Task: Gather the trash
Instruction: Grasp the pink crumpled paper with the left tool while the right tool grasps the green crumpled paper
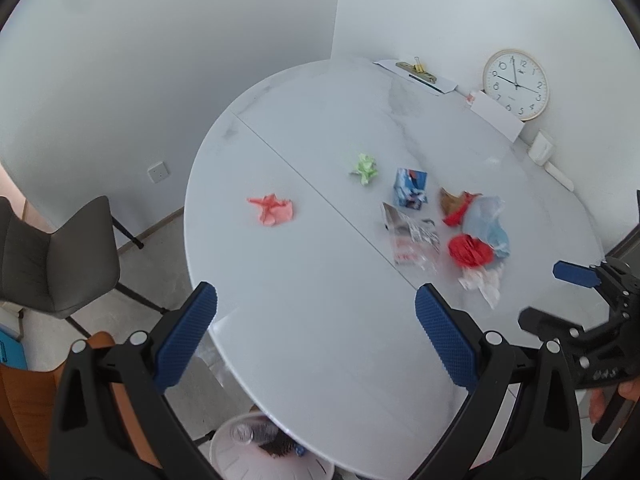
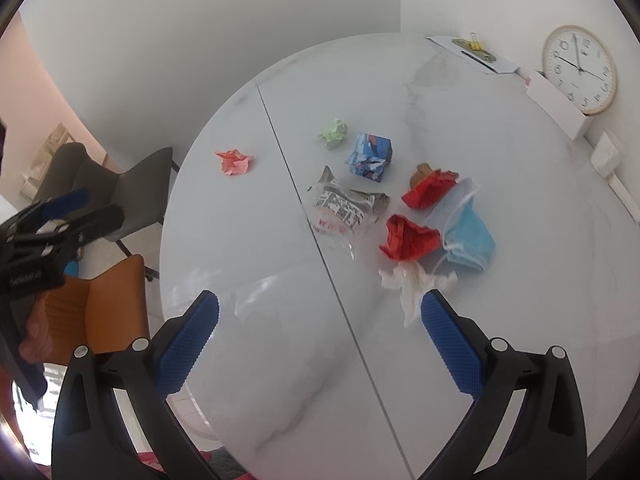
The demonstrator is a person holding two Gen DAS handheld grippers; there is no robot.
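Trash lies scattered on the round white table: a pink paper wad, a green wad, a blue carton, a clear printed wrapper, two red wads, a blue face mask and a white tissue. My left gripper hovers open and empty over the near edge. My right gripper is open and empty too, its right fingertip just short of the tissue and red wad. The pink wad lies apart at the left.
A white bin holding a bottle stands on the floor under the near table edge. A wall clock, a white box and clipped papers sit at the back. A grey chair and an orange chair stand to the left.
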